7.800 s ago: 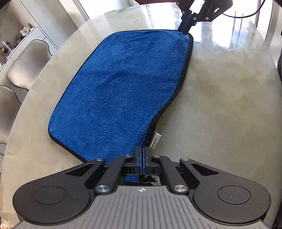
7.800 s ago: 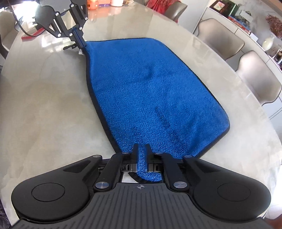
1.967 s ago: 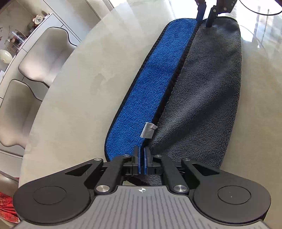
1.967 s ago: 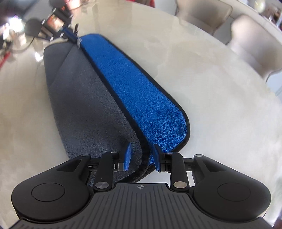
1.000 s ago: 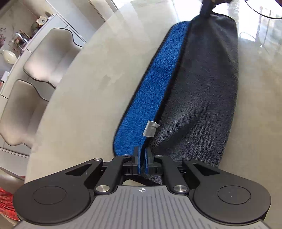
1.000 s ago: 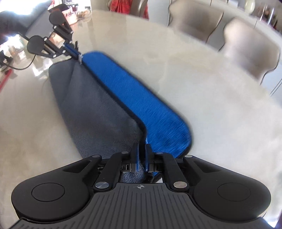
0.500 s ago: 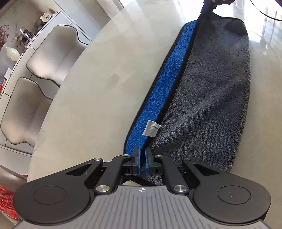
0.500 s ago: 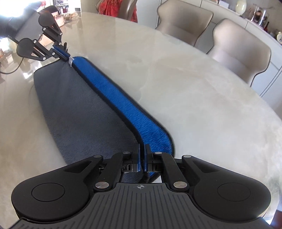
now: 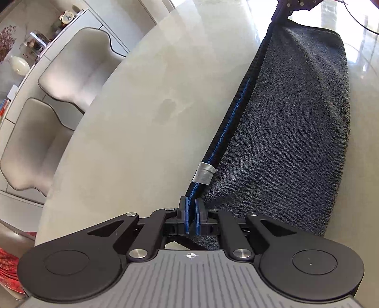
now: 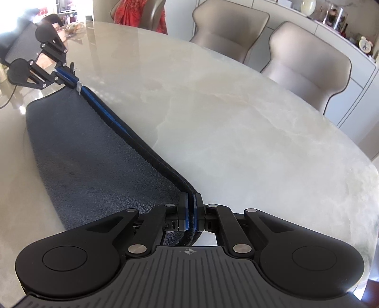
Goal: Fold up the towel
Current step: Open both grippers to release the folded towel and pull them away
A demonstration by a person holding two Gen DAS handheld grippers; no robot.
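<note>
Pale marble spreads across the round table point(image 10: 236, 123), with beige upholstered chairs point(image 10: 305, 66) drawn up along its far rim and white cabinets behind them.

On the table lies the towel point(image 9: 291, 132), folded in half so its grey side faces up; only a thin strip of the blue side shows between the two black-bound edges that run together along one long side. A small grey label point(image 9: 204, 174) sticks out from that edge near the left end.

The left gripper point(image 9: 192, 212) sits low and close to the tabletop at one end of the doubled edge, pointing along the towel's length, its blue-padded fingers pressed together on the corner layers. From the right wrist view it appears at the far end point(image 10: 67, 77), angled down toward the table with the towel edge running out of its tips.

The right gripper point(image 10: 191, 209) is at the opposite end of the same edge, also held low and aimed back along the towel, its fingers clamped on the stacked black borders. In the left wrist view only its tips point(image 9: 280, 13) are seen at the top of the frame, meeting the far corner. The edge stretches nearly straight between the two grippers.
</note>
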